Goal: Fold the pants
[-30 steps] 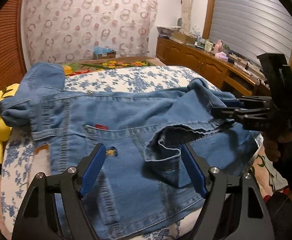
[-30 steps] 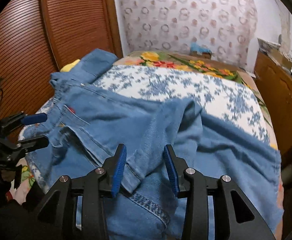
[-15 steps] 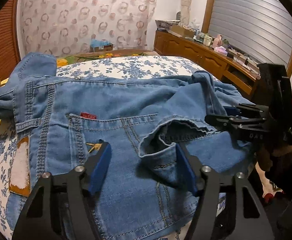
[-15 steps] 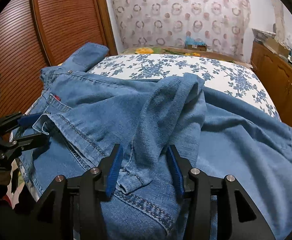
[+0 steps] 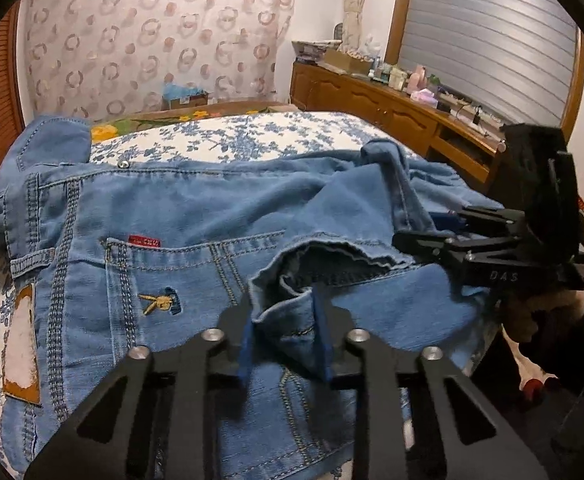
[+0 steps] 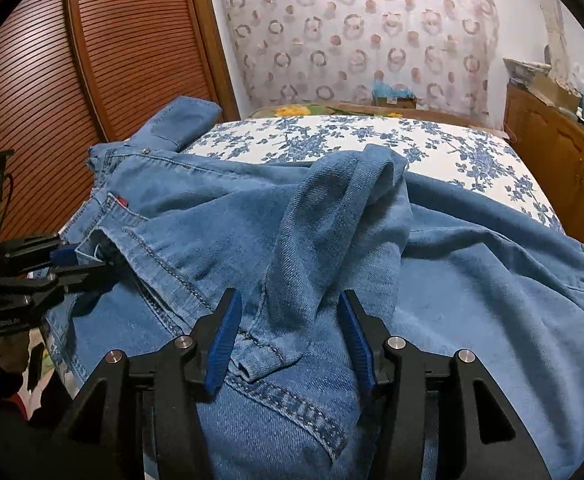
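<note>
Light blue jeans [image 5: 196,216] lie spread across the bed, waistband to the left, one leg bunched over the middle. My left gripper [image 5: 284,336] is closing, and its blue pads press on the turned-up leg hem [image 5: 288,312] at the near edge. The right wrist view shows that left gripper [image 6: 88,260] at the left, pinching the same hem. My right gripper [image 6: 288,336] stands open over a raised fold of denim [image 6: 311,264], with gaps on both sides of the cloth. It also appears at the right of the left wrist view as the right gripper [image 5: 423,228], held by a hand [image 5: 539,312].
The bed has a blue-flowered white sheet [image 5: 252,136]. A wooden dresser [image 5: 391,108] with clutter on top runs along the right wall. A slatted wooden door [image 6: 92,60] stands close on the left. A patterned curtain [image 6: 355,40] hangs behind.
My left gripper's jaws have closed from wide apart onto the leg hem. The right gripper has sunk a little toward the denim fold, and its jaws stand slightly wider.
</note>
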Demonstrator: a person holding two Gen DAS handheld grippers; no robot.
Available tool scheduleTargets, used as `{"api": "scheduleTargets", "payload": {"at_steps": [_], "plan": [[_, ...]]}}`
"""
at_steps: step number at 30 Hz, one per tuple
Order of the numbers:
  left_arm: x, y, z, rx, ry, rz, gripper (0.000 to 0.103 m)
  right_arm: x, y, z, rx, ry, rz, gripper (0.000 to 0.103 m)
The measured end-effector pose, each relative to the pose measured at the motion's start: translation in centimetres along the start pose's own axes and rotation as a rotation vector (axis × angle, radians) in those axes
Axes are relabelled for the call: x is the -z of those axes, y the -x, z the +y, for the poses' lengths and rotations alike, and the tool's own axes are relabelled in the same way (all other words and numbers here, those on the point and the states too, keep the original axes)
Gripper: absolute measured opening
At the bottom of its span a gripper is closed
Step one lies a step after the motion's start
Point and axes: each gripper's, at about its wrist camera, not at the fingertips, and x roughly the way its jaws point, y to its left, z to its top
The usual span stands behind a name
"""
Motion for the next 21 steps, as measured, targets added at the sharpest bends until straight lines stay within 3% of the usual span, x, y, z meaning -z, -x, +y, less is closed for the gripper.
{"api": "scheduleTargets", "payload": {"at_steps": [2, 3, 5, 11, 21], "plan": [[-0.1, 0.2, 0.0, 0.003, 0.008, -0.007, 0.016, -0.2, 0.1, -0.1, -0.031, -0.011, 0.008, 0.033], [-0.2, 0.2, 0.0, 0.007, 0.011, -0.010, 0.014, -0.3, 0.3, -0.2, -0.038, -0.014, 0.008, 0.030], [-0.4, 0.8, -0.2, 0.009, 0.009, -0.026, 0.012, -0.7, 0.8, -0.3, -0.036, -0.008, -0.001, 0.010], [-1.4, 4.3, -0.8, 0.034, 0.011, -0.126, 0.011, -3.2, 4.5, 0.1, -0.064, 0.038, -0.085, 0.005], [-2.3, 10.2, 0.9, -0.017, 0.045, -0.255, 0.010, -9.1, 8.3, 3.0, -0.106, 0.162, -0.205, 0.004]]}}
